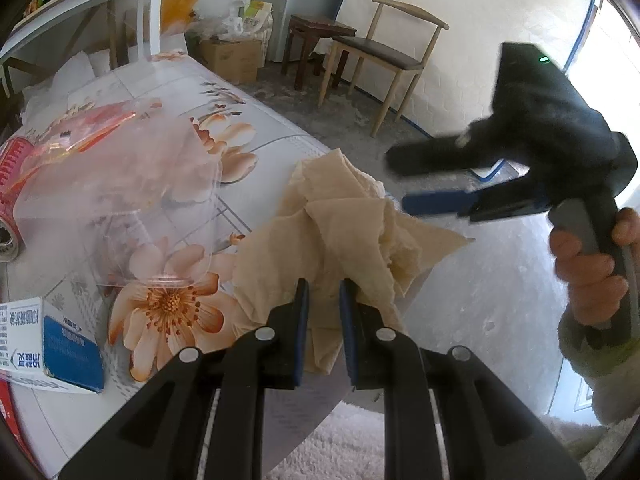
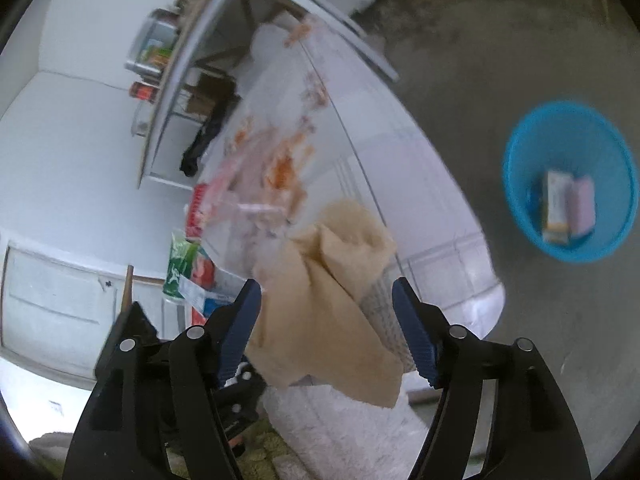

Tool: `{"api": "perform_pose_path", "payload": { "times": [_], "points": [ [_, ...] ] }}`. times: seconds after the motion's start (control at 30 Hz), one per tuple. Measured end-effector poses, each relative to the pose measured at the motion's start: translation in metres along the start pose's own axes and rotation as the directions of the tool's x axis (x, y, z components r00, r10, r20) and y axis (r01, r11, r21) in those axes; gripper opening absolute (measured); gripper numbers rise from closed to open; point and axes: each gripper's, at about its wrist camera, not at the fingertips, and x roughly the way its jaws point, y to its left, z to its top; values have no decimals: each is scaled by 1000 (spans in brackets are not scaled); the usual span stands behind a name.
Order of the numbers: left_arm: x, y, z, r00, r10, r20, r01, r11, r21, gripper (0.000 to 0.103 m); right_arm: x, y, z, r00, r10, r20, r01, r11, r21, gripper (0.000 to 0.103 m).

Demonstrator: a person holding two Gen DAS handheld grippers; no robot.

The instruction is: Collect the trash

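- Two grippers share one piece of trash: a crumpled tan paper napkin (image 1: 340, 232) at the near edge of the flowered table (image 1: 248, 120).
- Left gripper (image 1: 324, 296): jaws drawn close, pinching the near, lower fold of the napkin. The rest of the wad stands up and away from the fingertips, leaning toward the table edge.
- Right gripper (image 2: 326, 308): jaws spread wide. In its own view the napkin (image 2: 332, 288) hangs between the blue pads without either pad pressing on it. From the left wrist view the right gripper (image 1: 416, 184) is off to the napkin's right, blurred, its lower finger near the wad's far-right corner; contact there cannot be judged.
- Key relation: the napkin's long axis runs from the left fingertips up and toward the table, so the left hand is the one with hold of it and is the nearer.
- Blue waste basket (image 2: 568, 184) sits on the floor, well apart from the table, to the right in the right wrist view; a couple of cartons already lie in it.
- Judgement: carrying looks like the left hand's job, swinging rightward to the basket.
- More trash left on the table: clear plastic bag (image 1: 132, 184), red can (image 1: 12, 192), blue-and-white carton (image 1: 52, 344).
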Motion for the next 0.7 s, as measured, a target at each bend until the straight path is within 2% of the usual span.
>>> {"api": "perform_pose_path", "payload": {
  "times": [0.13, 0.2, 0.4, 0.57, 0.7],
  "points": [
    [-2, 0, -3, 1000, 1, 11, -1, 1000, 6, 15, 13, 11, 3, 999, 33, -37, -34, 999, -22, 66],
    [-3, -1, -6, 1000, 2, 17, -2, 1000, 13, 15, 24, 18, 2, 994, 64, -84, -67, 997, -32, 66],
    [-3, -7, -9, 999, 31, 31, -33, 998, 57, 15, 29, 13, 4, 978, 140, -154, -141, 990, 8, 66],
    [-2, -19, -10, 994, 96, 45, -101, 985, 139, 15, 30, 22, 4, 978, 95, -186, -100, 995, -15, 64],
    [0, -27, -10, 988, 140, 70, -151, 968, 201, 15, 34, 32, 4, 976, -5, -217, -9, 998, -67, 52]
  ]
}}
